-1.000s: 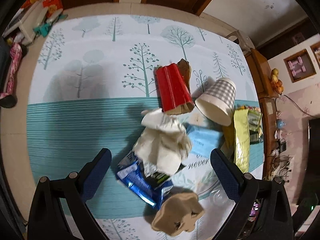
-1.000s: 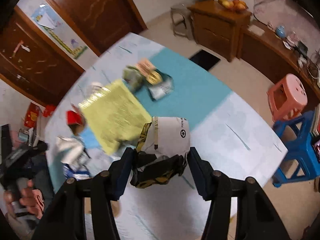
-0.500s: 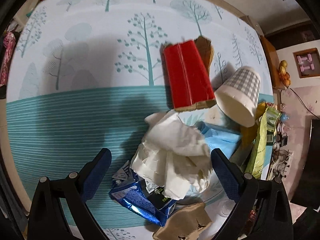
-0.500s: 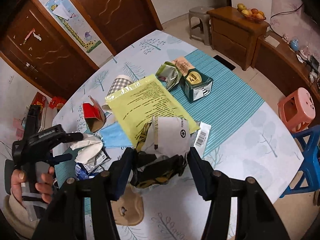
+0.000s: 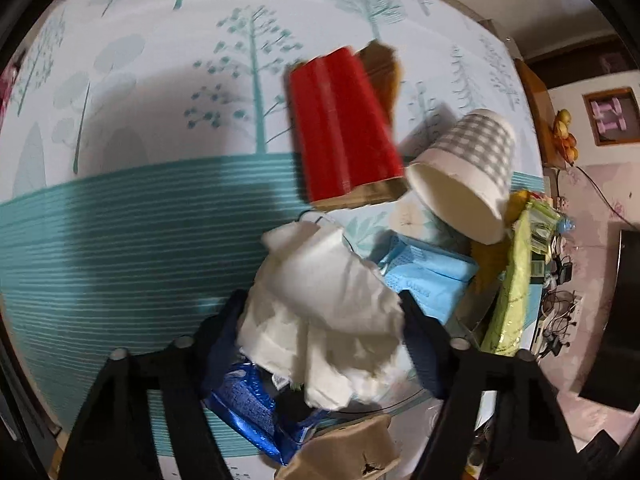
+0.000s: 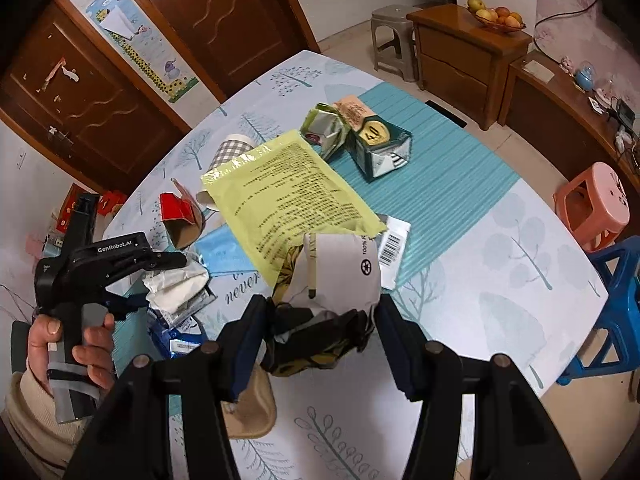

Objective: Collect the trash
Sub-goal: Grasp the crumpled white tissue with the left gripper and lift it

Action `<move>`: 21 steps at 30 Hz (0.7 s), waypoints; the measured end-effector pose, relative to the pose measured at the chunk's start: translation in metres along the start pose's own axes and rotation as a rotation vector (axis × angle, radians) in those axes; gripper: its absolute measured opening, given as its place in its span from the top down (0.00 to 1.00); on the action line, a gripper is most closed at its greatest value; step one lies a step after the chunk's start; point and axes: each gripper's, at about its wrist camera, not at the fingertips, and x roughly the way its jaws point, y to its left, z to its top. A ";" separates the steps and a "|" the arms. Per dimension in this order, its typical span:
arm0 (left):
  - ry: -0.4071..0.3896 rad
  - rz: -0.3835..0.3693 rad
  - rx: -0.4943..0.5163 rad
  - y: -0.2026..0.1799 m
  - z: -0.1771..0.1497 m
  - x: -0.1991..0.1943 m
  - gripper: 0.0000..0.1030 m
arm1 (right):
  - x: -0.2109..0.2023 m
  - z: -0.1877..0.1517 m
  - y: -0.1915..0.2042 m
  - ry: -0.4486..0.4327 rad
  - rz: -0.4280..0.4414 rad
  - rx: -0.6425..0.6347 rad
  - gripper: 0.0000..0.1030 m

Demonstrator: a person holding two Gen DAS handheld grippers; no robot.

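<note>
Trash lies heaped on the worktop (image 6: 520, 240); left tongs (image 5: 322, 312) are closing around a crumpled white tissue (image 5: 320, 300), and right tongs (image 6: 320, 320) grip a crumpled wrapper (image 6: 328, 300).

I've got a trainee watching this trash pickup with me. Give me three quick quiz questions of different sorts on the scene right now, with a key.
1. True or false: the right gripper is empty.
2. Multiple choice: what lies between the fingers of the left gripper? A) red cup B) crumpled white tissue C) checked paper cup
3. Short answer: what colour is the flat printed pouch lying mid-table?

Key
1. False: it grips a crumpled white-and-black wrapper.
2. B: the jaws are closing around the crumpled white tissue; the red cup and the checked paper cup lie beyond it.
3. Yellow-green: the flat printed pouch.
</note>
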 end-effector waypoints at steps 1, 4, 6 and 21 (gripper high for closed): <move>-0.012 0.007 0.020 -0.006 -0.001 -0.003 0.43 | -0.001 -0.001 -0.002 0.001 0.000 0.004 0.46; -0.059 0.028 0.074 -0.018 -0.003 -0.013 0.60 | -0.002 -0.005 -0.006 0.003 0.004 0.012 0.46; -0.079 0.022 0.096 -0.024 -0.005 -0.021 0.65 | -0.003 -0.009 -0.007 0.004 0.011 0.014 0.46; -0.243 -0.003 0.257 -0.063 -0.071 -0.098 0.70 | -0.040 -0.032 -0.015 -0.038 0.078 -0.005 0.46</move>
